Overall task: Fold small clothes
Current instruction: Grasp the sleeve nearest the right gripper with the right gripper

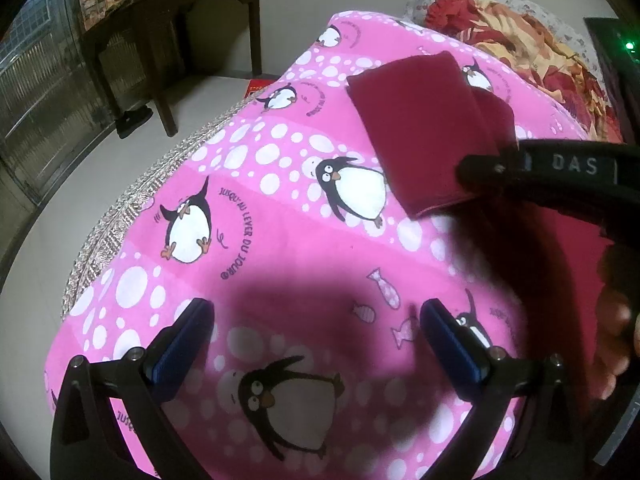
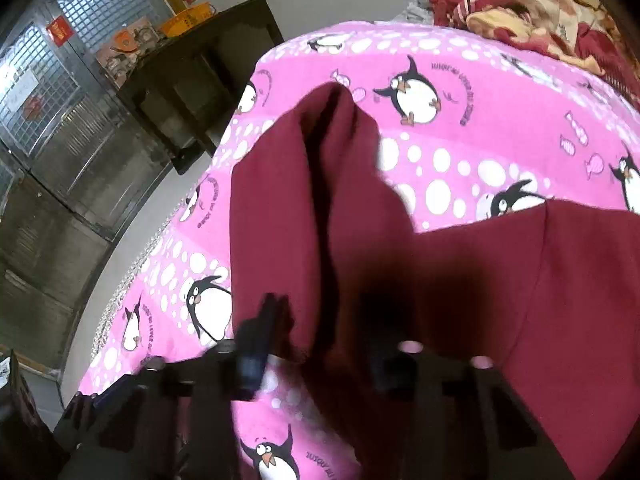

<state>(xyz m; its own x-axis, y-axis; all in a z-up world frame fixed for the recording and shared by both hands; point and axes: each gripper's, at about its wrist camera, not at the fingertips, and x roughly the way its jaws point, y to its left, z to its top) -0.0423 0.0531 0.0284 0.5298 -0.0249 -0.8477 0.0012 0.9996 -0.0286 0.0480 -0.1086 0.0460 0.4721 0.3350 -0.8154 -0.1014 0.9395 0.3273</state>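
A bed is covered by a pink quilted bedspread (image 1: 280,240) printed with penguins and white dots, and it fills most of both views. At the far right of the bed a crumpled red and cream blanket (image 1: 532,36) is seen, and on the far left a dark wooden table (image 1: 172,20) is set against the pale wall. A maroon fabric garment (image 2: 440,272) is spread on the bedspread, part of it raised in a fold. The right gripper (image 2: 320,340) is seen nearly closed, and a fold of the maroon garment is pinched between its jaws. The left gripper (image 1: 316,340) is held wide open above the bare bedspread, nothing between its blue pads (image 1: 188,340), near the garment's edge.
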